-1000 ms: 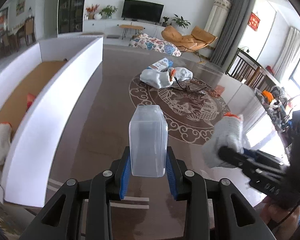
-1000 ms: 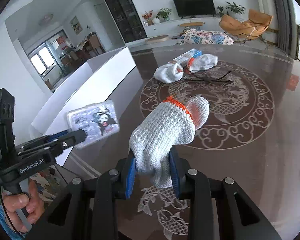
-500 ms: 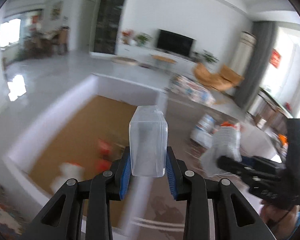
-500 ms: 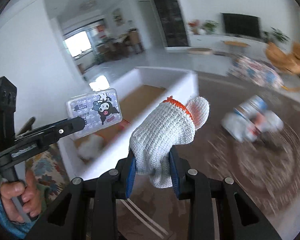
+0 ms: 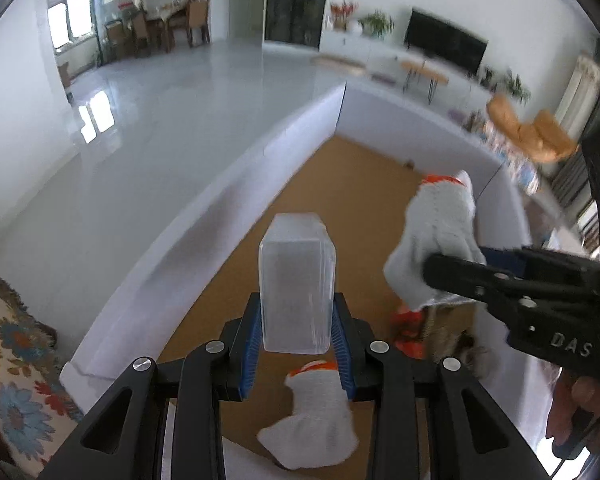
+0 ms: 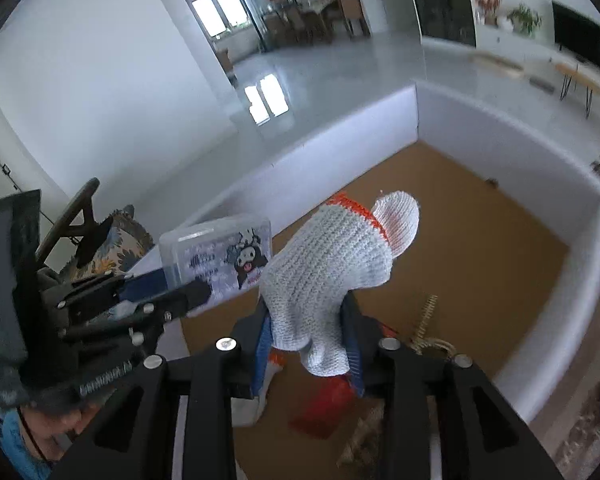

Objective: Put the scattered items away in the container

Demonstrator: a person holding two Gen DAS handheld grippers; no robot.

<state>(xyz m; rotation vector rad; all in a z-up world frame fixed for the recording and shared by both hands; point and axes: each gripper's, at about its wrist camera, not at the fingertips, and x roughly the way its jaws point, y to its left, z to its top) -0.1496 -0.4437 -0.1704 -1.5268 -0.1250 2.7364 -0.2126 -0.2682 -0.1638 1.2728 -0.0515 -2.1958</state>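
two tongs hover over the white bin: left tongs clamp a clear box, right tongs are opening around a knit glove. release low, clear of the walls.

Ahead of my left tool and off to its right, a dark television stands against the far wall. An orange armchair sits further right. A floral cushion lies beside its left finger.
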